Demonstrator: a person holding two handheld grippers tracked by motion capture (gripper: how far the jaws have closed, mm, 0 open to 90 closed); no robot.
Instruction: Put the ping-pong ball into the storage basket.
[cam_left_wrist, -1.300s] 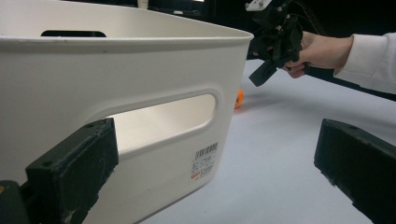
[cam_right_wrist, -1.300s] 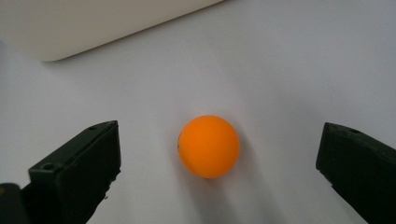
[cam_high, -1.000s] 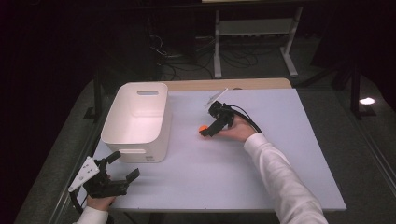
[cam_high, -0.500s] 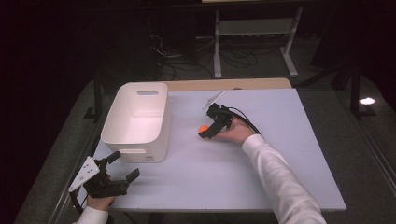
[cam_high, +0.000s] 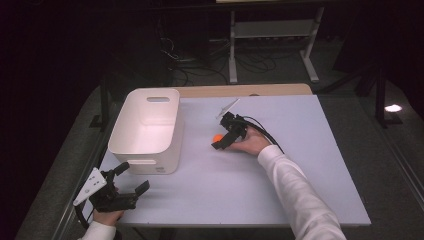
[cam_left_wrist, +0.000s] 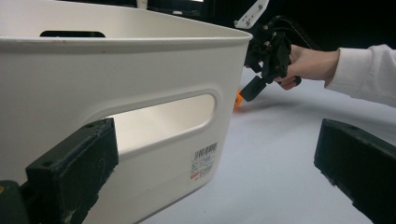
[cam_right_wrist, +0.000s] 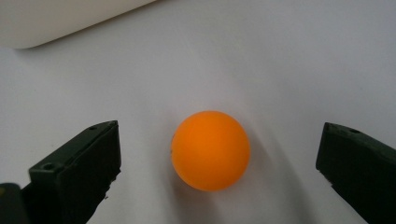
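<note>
A small orange ball (cam_right_wrist: 210, 150) lies on the pale table (cam_high: 280, 185), a little right of the white bin (cam_high: 147, 131). My right gripper (cam_right_wrist: 219, 182) is open with a jaw on each side of the ball, neither touching it. In the high view the right gripper (cam_high: 220, 140) hovers at the ball (cam_high: 217, 137) in mid-table. My left gripper (cam_high: 131, 177) rests open at the table's front left corner, near the bin's front wall (cam_left_wrist: 140, 121). From the left gripper view, the ball (cam_left_wrist: 238, 99) peeks out past the bin's corner under the right gripper (cam_left_wrist: 261, 79).
The bin is empty and has handle slots in its end walls. A wooden board (cam_high: 240, 90) lies along the table's far edge. A metal stand (cam_high: 272, 35) and cables are on the dark floor beyond.
The right gripper and the ball have stayed at about the same spot beside the bin; the hand shifted only slightly. The left gripper has not moved.
</note>
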